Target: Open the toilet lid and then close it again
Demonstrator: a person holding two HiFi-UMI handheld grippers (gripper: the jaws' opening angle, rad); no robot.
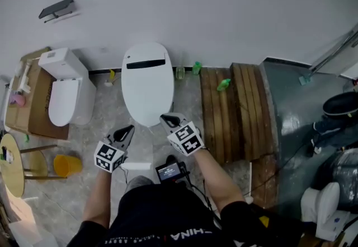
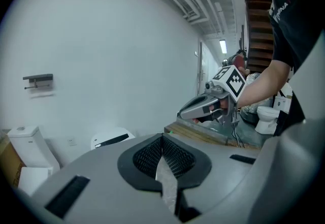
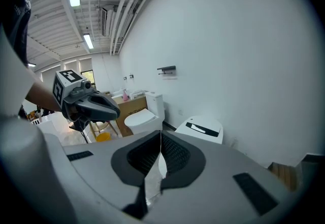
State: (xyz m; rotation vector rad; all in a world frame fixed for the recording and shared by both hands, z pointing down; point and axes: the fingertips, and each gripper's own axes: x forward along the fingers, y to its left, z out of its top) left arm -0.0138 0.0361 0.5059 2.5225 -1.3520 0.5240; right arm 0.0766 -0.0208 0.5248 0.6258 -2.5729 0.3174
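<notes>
Jaws pressed together on left gripper [image 2: 162,137], pad to pad, nothing between. Same on right gripper [image 3: 160,134]: closed and empty. Both held in the air side by side, near each other without touching, tilted somewhat downward.

Ahead of both pairs of jaws and lower: toilet [image 1: 144,52], backed against the wall [image 1: 212,5]. Lid [image 1: 147,92] down flat, white, with a black strip near its back edge. No contact between jaws and lid. Seen from the left jaws, slightly to the left; seen from the right jaws, slightly to the right, so roughly on the line between the two.

Further left of the left jaws: second toilet [image 1: 64,94], white, just beside a box [image 1: 34,108]. Nearer the person on that side, a yellow bucket [image 1: 67,166] on the floor [image 1: 106,111] and a round tabletop [image 1: 12,167]. High on the wall, up and left of the left jaws: dark bracket [image 1: 56,9].

Right of the right jaws: wooden pallet [image 1: 232,111] on the floor, with a green bottle [image 1: 224,84] at its far end.

Behind the jaws, close to the person's waist: small screen [image 1: 169,171].
</notes>
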